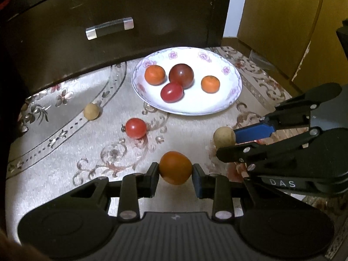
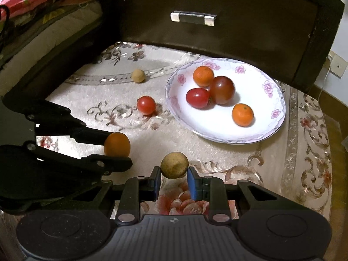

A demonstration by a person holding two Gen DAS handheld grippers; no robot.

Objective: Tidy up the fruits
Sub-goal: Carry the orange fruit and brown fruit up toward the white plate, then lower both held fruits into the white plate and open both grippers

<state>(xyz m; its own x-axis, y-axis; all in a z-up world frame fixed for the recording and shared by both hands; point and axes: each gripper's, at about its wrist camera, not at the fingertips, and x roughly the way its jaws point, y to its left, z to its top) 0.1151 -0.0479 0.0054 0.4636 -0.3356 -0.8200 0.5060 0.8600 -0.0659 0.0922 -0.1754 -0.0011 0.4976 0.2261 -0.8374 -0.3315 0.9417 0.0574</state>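
Observation:
My left gripper (image 1: 175,170) is shut on a small orange (image 1: 175,167), which also shows in the right wrist view (image 2: 117,144). My right gripper (image 2: 174,175) is shut on a tan longan (image 2: 174,164), which also shows in the left wrist view (image 1: 224,136). A white flowered plate (image 1: 217,106) holds two oranges (image 1: 154,75) (image 1: 210,84), a dark tomato (image 1: 181,75) and a red tomato (image 1: 171,92). A red tomato (image 1: 136,128) and a second longan (image 1: 91,111) lie loose on the carpet to the left of the plate.
A dark cabinet with a drawer handle (image 1: 109,28) stands right behind the plate. A patterned carpet (image 1: 65,152) covers the floor. Yellow panels (image 1: 282,21) stand at the right, folded bedding (image 2: 32,10) at the left.

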